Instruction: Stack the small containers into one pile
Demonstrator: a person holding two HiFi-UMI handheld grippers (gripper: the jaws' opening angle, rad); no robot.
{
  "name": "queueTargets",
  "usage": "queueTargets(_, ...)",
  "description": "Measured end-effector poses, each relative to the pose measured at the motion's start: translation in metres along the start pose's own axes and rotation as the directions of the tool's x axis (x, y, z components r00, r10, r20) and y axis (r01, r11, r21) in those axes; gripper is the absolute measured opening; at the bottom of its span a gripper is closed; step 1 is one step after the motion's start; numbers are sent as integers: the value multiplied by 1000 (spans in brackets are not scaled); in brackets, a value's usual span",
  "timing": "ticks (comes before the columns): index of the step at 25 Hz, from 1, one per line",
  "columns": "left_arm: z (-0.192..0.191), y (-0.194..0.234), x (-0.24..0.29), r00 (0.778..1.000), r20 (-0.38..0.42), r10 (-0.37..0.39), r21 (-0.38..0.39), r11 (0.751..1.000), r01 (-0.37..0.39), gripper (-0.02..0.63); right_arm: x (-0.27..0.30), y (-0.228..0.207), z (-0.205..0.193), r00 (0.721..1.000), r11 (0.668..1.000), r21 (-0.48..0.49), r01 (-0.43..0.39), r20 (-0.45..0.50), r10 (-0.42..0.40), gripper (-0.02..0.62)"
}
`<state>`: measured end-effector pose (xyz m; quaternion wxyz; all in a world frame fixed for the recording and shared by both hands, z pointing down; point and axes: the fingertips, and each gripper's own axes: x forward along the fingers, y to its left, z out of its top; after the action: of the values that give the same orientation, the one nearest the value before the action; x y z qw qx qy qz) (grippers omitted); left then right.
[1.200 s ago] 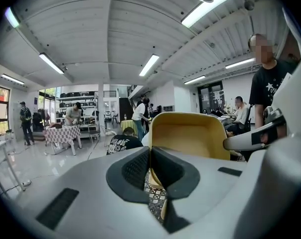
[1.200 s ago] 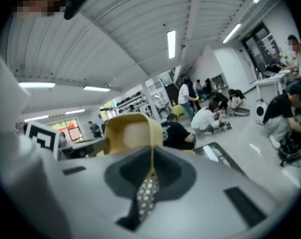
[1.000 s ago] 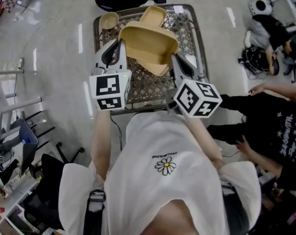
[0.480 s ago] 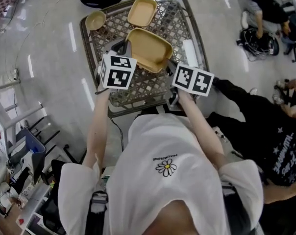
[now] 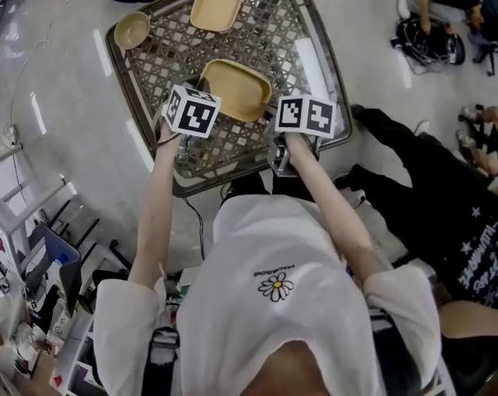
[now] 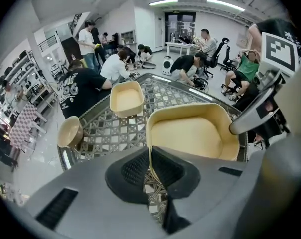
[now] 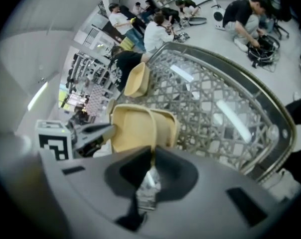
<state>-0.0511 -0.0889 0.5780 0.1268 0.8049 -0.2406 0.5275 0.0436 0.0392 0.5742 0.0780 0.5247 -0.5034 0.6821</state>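
Between the left tongs and right tongs, both pinching its rim, the big tan dish sits on the bench. The left tongs just loosened a little. Next should be letting go, then fetching the square dish beyond.

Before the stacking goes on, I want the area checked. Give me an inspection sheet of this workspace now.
Surface: lattice table, glossy top, seen from above.
Job's things: large tray near the middle, upright, gripped on two sides; square tray near the far edge; round bowl at the far left corner; none stacked yet.
Clutter: nothing seen.
Grippers: left gripper jaws shut on the large tray's rim; right gripper jaws shut on its opposite rim.
Cables: one dark cable on the floor by the table's near edge.
Surroundings: person in black beside the table at right; shelving at left.
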Motion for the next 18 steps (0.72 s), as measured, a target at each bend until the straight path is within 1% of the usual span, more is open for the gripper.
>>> queueTargets(3,-7,-1,11,1000,-21,-11,-10,1000,11,44,9,-6,-1,1000,1000,4,18,-14,-18,38)
queueTargets(7,-13,-4,20,999,-47,-9,5,1000,9,48,16,-14,-3,999,999,17,36,-15,-36,39)
queueTargets(10,-14,-4,23,998,-54,15,24,1000,-14,55,15,-15,-1,999,999,9,45,10,-45,40)
queueTargets(12,-13,-4,23,999,-44,33,29,999,-31,61,14,-14,2,998,999,-6,49,37,-49,40)
queueTargets(13,-12,-5,23,999,-37,33,29,999,-32,81,14,-14,3,998,999,-15,50,45,-49,41)
queueTargets(14,-11,-7,24,999,-33,29,24,999,-28,122,14,-13,4,998,999,-22,49,48,-48,54)
queueTargets(15,-10,-8,24,999,-31,25,17,1000,-24,137,15,-13,4,998,999,-26,48,49,-47,91)
queueTargets(16,-9,-9,25,999,-30,22,10,1000,-21,146,15,-15,4,998,999,-24,48,51,-47,127)
queueTargets(18,-9,-10,25,999,-29,23,3,1000,-23,146,14,-19,3,997,998,-17,55,58,-54,144)
